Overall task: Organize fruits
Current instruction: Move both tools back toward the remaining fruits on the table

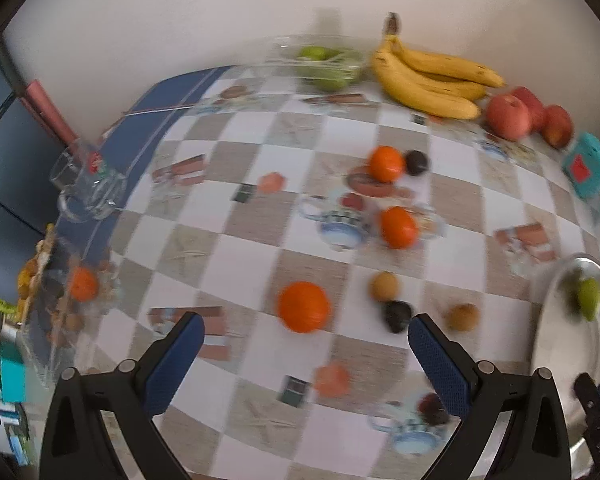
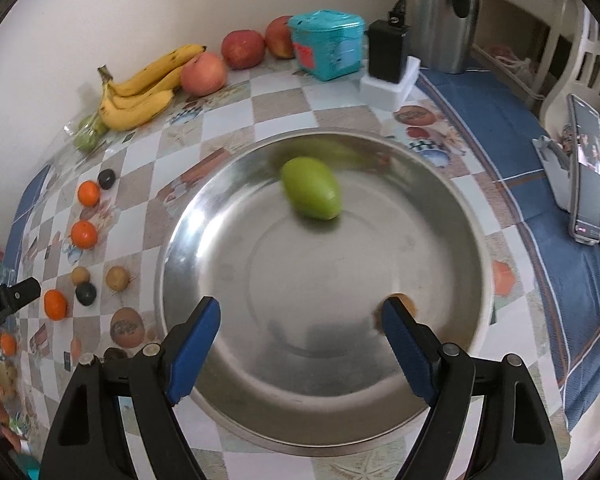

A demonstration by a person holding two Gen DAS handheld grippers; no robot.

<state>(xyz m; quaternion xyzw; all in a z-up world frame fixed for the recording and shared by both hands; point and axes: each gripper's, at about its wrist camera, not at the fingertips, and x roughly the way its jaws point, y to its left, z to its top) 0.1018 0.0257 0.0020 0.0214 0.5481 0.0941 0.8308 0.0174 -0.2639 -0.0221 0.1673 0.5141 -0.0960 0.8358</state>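
A smooth oval green fruit [image 2: 311, 189] lies in the round steel basin [image 2: 452, 216] on the checkered tabletop [image 2: 284, 104]. Both the right tool [image 2: 300, 322] and the left tool [image 1: 306, 334] stand spread, pinching nothing.

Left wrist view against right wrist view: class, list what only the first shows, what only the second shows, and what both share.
Only the left wrist view shows the glass mug near the table's left edge and the open left gripper above the loose fruit.

Only the right wrist view shows the phone, the black charger, the metal kettle and the open, empty right gripper.

Both show the bananas, apples, oranges, teal box, and the green fruit in the steel plate.
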